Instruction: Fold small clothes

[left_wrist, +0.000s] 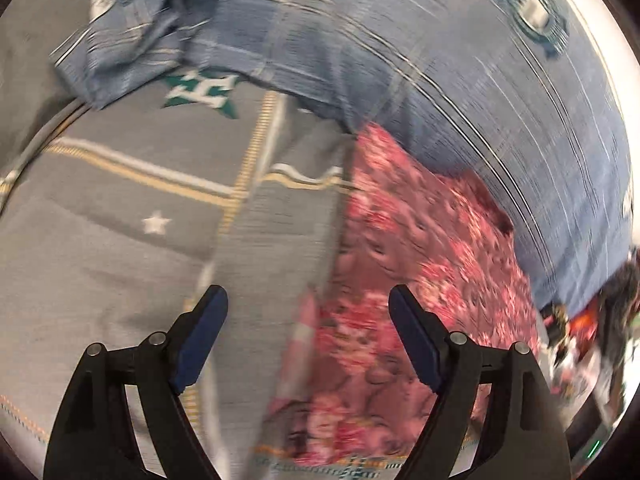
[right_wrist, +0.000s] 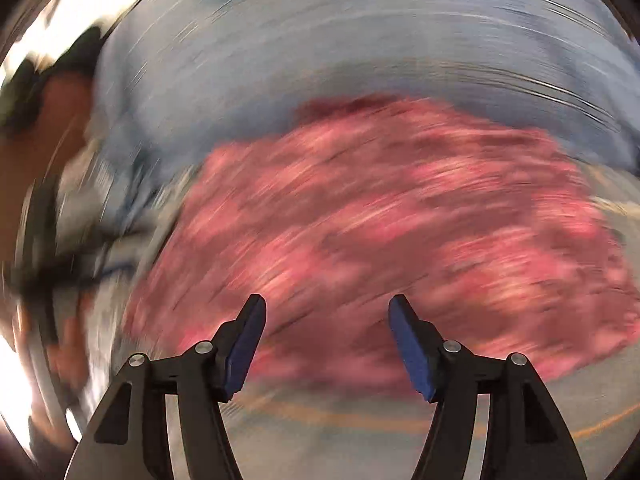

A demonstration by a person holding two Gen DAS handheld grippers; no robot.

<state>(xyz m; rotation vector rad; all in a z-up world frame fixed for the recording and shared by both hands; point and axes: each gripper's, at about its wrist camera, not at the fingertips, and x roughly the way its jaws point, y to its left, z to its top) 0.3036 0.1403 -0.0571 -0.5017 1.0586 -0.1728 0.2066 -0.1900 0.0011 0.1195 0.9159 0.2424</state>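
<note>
Both claws, left gripper (left_wrist: 308,304) & right gripper (right_wrist: 326,312), spread wide, empty, above pink floral garment (left_wrist: 408,280); right view badly blurred; no legible writing.

A pink-and-red floral garment (left_wrist: 404,280) lies spread flat, its print blurred.

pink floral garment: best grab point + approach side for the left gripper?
Take the pink floral garment by its near-left edge, where it ends against the grey bedsheet. The left gripper is open, nothing between its fingers, already straddling that edge, so come straight forward and low. Fabric detail is blurred.
</note>
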